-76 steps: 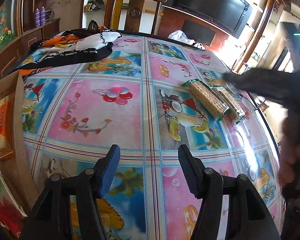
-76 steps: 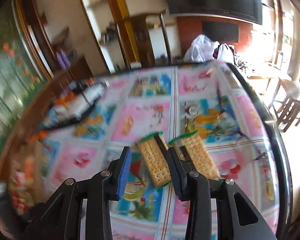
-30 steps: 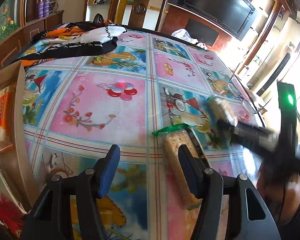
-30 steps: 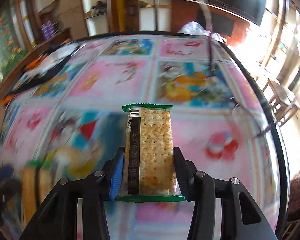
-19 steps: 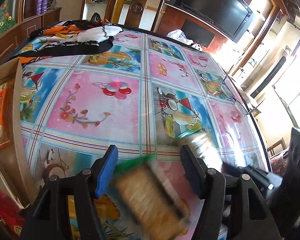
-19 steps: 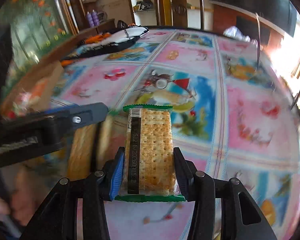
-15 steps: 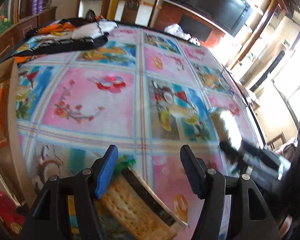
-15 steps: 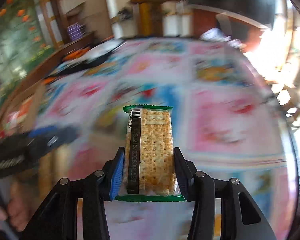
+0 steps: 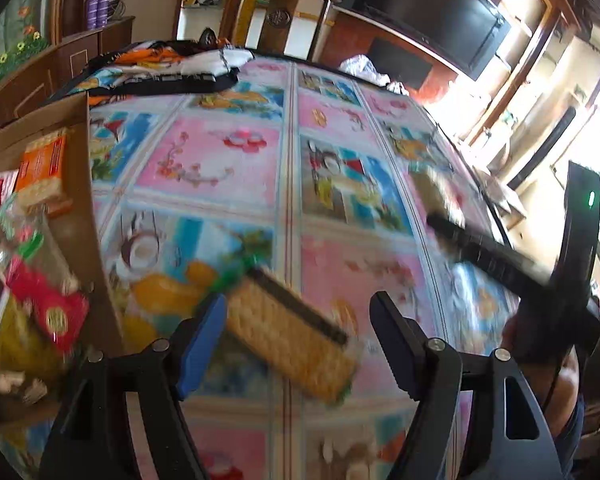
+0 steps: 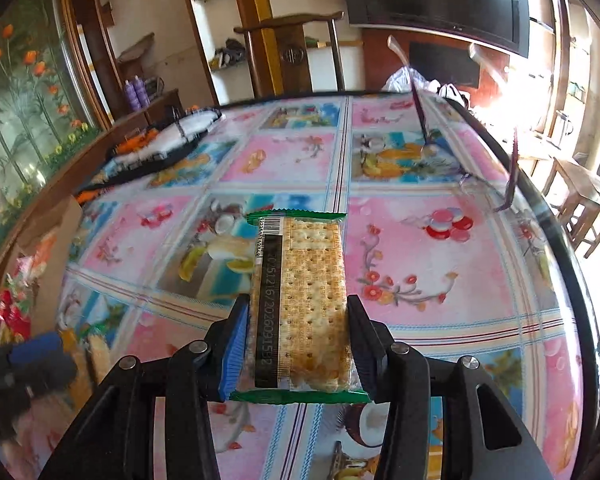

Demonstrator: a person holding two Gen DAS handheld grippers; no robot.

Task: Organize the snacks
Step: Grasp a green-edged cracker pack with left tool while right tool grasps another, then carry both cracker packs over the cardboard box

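Note:
My right gripper [image 10: 298, 344] is shut on a clear cracker pack with green ends [image 10: 300, 300] and holds it above the table. In the left wrist view a second cracker pack [image 9: 288, 334] lies slantwise on the tablecloth between the wide-open fingers of my left gripper [image 9: 296, 340], blurred; it touches the left blue pad [image 9: 200, 340]. The right gripper [image 9: 496, 256] with its pack shows blurred at the right of that view. A cardboard box [image 9: 80, 184] with snack packets [image 9: 40, 172] stands at the left.
The round table has a colourful fruit-print cloth [image 9: 220, 160]. A black, white and orange cloth [image 9: 172, 68] lies at the far side. The box shows again in the right wrist view [image 10: 44, 240]. A wooden chair [image 10: 296, 52] stands behind the table.
My right gripper closed on one cracker pack and lifted it, swinging left. The other pack slid toward my left gripper, which moved over it; the box came closer on the left.

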